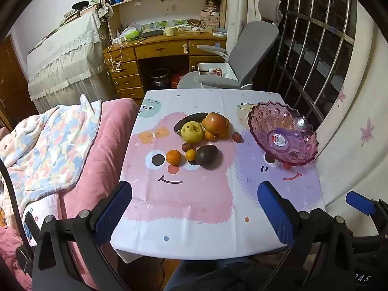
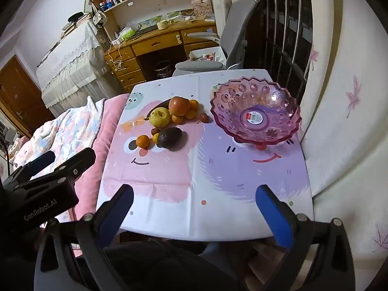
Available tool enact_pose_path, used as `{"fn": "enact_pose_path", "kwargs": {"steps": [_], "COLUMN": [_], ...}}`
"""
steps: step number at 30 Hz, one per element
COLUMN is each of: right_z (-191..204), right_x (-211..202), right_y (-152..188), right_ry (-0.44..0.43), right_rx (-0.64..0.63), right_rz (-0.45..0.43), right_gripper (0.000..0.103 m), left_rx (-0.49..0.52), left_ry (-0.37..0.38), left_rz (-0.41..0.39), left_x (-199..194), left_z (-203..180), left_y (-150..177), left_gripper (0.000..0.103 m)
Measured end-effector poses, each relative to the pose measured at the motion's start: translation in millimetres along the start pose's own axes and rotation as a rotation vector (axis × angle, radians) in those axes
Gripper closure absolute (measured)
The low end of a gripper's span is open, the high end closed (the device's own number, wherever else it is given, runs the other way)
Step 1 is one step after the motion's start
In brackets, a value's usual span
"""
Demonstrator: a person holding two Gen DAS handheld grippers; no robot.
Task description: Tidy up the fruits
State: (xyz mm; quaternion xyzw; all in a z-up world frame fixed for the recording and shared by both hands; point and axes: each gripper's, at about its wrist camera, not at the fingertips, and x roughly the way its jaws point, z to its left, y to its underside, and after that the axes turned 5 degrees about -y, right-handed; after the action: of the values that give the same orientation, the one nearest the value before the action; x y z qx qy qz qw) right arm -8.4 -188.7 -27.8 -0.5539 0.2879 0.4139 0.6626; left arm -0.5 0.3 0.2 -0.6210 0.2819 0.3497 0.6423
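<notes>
Pink translucent plastic, pressed with a flower pattern, makes up the scalloped bowl point(image 1: 283, 133) you see from the left wrist, empty on the right side of the bench point(image 1: 194, 230) with its cartoon-printed cloth. Left of it the fruits lie in a loose heap: a big reddish-orange tomato-like fruit point(image 1: 215, 122), a yellow pear-shaped fruit point(image 1: 192, 131) touching it, a dark avocado point(image 1: 206, 155) nearer you, and a small round orange mandarin point(image 1: 173, 157) beside that. Your left gripper point(image 1: 194, 208) hangs over the bench's near edge, jaws spread wide with nothing between them. A pink bed point(image 1: 97, 145) lies along the bench's left side.

From the right wrist, the same bowl point(image 2: 255, 114) stands ahead and to the right, well apart from the fruit heap, where the avocado point(image 2: 169, 135) lies closest to you. Your right gripper point(image 2: 194, 208) also hovers at the near edge, jaws released and empty. The left gripper's body shows at the left, over the bed.
</notes>
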Motion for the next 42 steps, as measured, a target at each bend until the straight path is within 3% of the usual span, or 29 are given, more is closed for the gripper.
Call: {"fn": "enact_pose_path", "kwargs": {"steps": [42], "right_z": [3.4], "right_x": [6.7], "right_y": [-1.9], "right_ry": [0.022], "right_rx": [0.008], "right_rz": [0.006], "right_gripper": [0.002], "left_rx": [0.006], "left_ry": [-0.004], "left_rz": [0.014], "left_x": [3.6], "left_z": [-7.7], "left_y": [-1.6], "left_gripper": [0.0]}}
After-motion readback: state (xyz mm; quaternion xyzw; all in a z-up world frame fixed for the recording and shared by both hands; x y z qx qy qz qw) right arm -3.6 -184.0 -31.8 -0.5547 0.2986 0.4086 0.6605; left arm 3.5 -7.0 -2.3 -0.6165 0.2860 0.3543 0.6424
